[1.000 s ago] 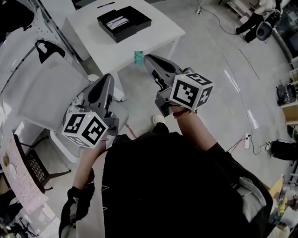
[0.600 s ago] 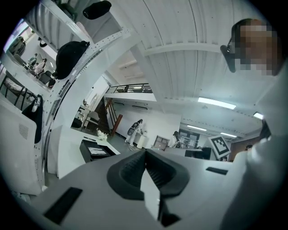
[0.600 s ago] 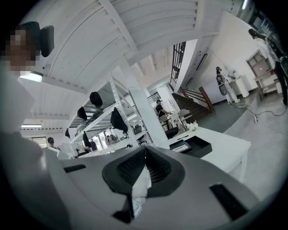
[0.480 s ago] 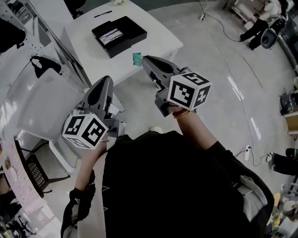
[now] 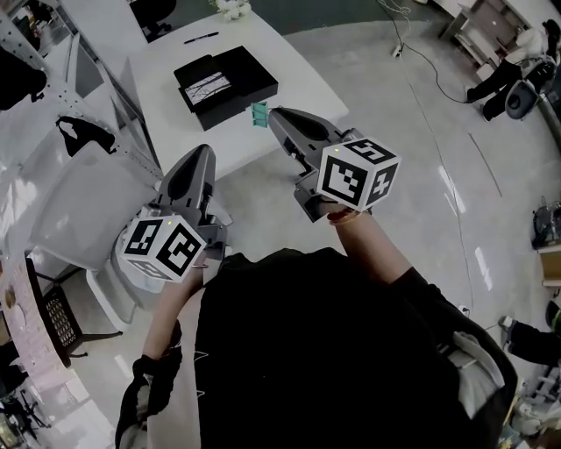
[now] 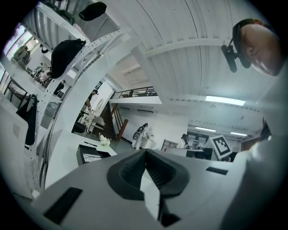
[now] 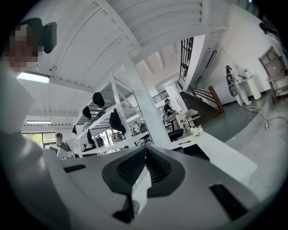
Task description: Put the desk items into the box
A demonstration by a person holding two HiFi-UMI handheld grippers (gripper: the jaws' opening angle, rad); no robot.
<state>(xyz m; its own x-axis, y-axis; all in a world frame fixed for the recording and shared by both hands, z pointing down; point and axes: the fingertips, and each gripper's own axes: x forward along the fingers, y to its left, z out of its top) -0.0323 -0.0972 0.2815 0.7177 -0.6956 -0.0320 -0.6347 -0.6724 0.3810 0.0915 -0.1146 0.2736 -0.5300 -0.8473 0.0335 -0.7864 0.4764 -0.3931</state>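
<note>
A black open box lies on the white desk, with a black pen beyond it. My right gripper is shut over the desk's front edge. A small teal item sticks out at its tip and travels with it. In the right gripper view the jaws meet and only a teal speck shows low in the gap. My left gripper is shut and holds nothing, short of the desk's near-left edge. From the left gripper I see the box ahead to the left.
White flowers stand at the desk's far edge. A white chair with a black strap on it is at the left, beside a metal shelf frame. Cables run over the grey floor at the right. People stand far off.
The person has stepped closer, so the desk and box sit lower in the head view. The right gripper and the teal item have moved forward over the desk's edge. Both stay shut.
</note>
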